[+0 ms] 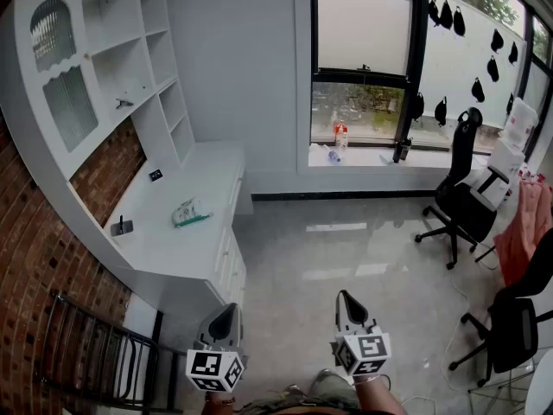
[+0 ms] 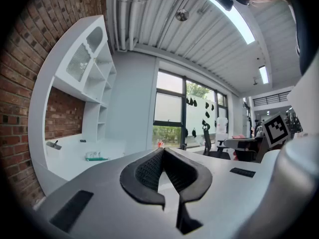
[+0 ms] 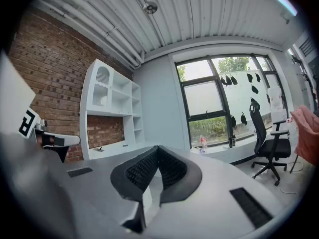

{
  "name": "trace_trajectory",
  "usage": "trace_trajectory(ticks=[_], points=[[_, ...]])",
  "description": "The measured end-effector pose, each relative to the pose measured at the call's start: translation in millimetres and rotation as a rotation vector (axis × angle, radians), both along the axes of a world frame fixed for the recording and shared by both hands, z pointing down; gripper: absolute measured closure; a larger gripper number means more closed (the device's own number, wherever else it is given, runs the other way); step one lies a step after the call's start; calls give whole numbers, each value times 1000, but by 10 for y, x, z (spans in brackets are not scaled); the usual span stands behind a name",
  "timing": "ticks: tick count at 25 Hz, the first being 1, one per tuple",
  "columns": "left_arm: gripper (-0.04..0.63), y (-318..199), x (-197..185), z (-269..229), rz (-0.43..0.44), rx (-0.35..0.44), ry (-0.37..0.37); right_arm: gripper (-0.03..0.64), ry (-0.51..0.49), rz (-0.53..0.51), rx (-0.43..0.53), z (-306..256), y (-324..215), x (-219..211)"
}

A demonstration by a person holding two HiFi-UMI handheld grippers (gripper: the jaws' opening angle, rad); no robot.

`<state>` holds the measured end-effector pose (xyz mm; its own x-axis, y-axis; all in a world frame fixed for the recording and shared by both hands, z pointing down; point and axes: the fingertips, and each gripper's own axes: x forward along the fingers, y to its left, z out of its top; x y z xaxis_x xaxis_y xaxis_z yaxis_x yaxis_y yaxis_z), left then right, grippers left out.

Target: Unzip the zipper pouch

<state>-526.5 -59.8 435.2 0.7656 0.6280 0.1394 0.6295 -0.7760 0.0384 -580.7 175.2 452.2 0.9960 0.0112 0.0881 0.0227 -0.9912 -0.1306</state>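
A clear zipper pouch (image 1: 190, 212) with a green edge lies on the white desk (image 1: 155, 240) at the left, far from both grippers; in the left gripper view the pouch (image 2: 94, 156) shows small on the desktop. My left gripper (image 1: 226, 310) is held low in front of me, its jaws shut with nothing between them. Beside it my right gripper (image 1: 344, 296) is shut and empty too. Both point out into the room, over the floor. In the left gripper view the left gripper (image 2: 162, 150) has its pads pressed together, as does the right gripper (image 3: 157, 148) in its own view.
White shelving (image 1: 112, 67) stands over the desk against a brick wall (image 1: 39, 258). A small dark object (image 1: 121, 226) lies at the desk's left end. Black office chairs (image 1: 462, 199) stand at the right by the window sill (image 1: 380, 156), which holds bottles. A black metal rack (image 1: 86, 353) is at lower left.
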Motion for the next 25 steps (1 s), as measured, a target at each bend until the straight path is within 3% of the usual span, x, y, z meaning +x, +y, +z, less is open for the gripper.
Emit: trace_trajectory(ticks=[6,14,18,22,23,25], points=[[592,-48,7,20,3,2,-3,616,-12,7,-3,68,-27,11],[592,53,7,196,34,19,-59,617,-18,-10,-17,97,25,-12],[591,214,33,161,33,18,-52,615,-29,-33,33,146,140,53],[591,328,77,145,44,-1,-45,611,-38,-55,0,141,205,181],[589,343,75,161,36,-6,-48,598,-43,-75,-2,150,206,192],[580,382,85,170,17,-30,-56,490,-51,-125,1,168,214,219]])
